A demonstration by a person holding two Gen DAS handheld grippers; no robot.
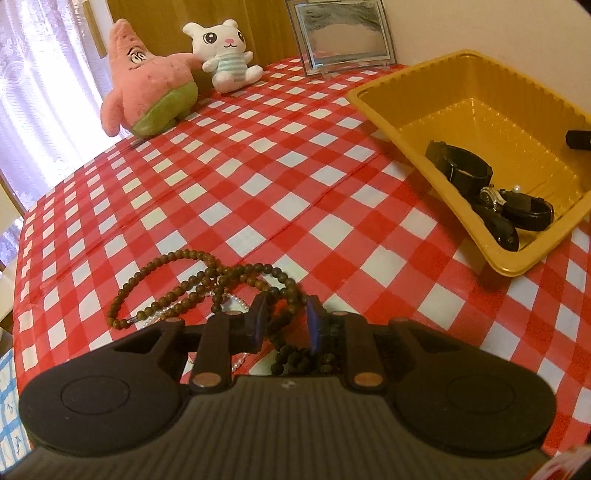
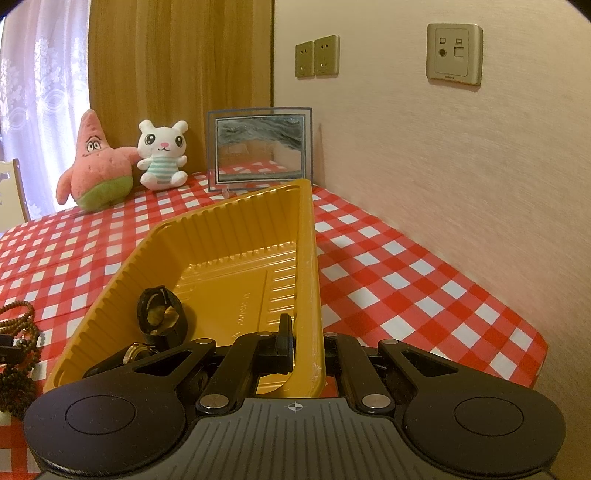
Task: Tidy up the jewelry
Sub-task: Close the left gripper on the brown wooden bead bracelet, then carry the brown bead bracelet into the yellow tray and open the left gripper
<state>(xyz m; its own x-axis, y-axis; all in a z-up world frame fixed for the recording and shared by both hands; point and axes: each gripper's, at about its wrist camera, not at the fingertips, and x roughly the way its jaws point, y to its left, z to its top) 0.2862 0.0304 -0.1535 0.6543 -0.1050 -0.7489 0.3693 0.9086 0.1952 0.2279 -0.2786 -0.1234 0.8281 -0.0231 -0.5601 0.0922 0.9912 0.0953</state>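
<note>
A brown bead necklace point(image 1: 207, 280) lies tangled on the red checked tablecloth point(image 1: 258, 177), over a string of small pearls point(image 1: 177, 308). My left gripper point(image 1: 286, 325) is open low over it, with bead strands between its blue pads. A yellow tray point(image 1: 476, 96) at the right holds a black bracelet point(image 1: 460, 170) and black watches point(image 1: 517, 210). My right gripper point(image 2: 304, 347) is shut on the yellow tray's near right wall point(image 2: 308, 295); one finger point(image 2: 284, 343) is inside, the other is hidden outside. The beads point(image 2: 18, 350) also show at the left edge of the right wrist view.
A pink star plush point(image 1: 147, 81), a white bunny plush point(image 1: 225, 55) and a picture frame point(image 1: 341, 35) stand at the table's far edge. A wall with sockets point(image 2: 317, 55) runs along the right. A curtained window point(image 1: 44, 85) is at the left.
</note>
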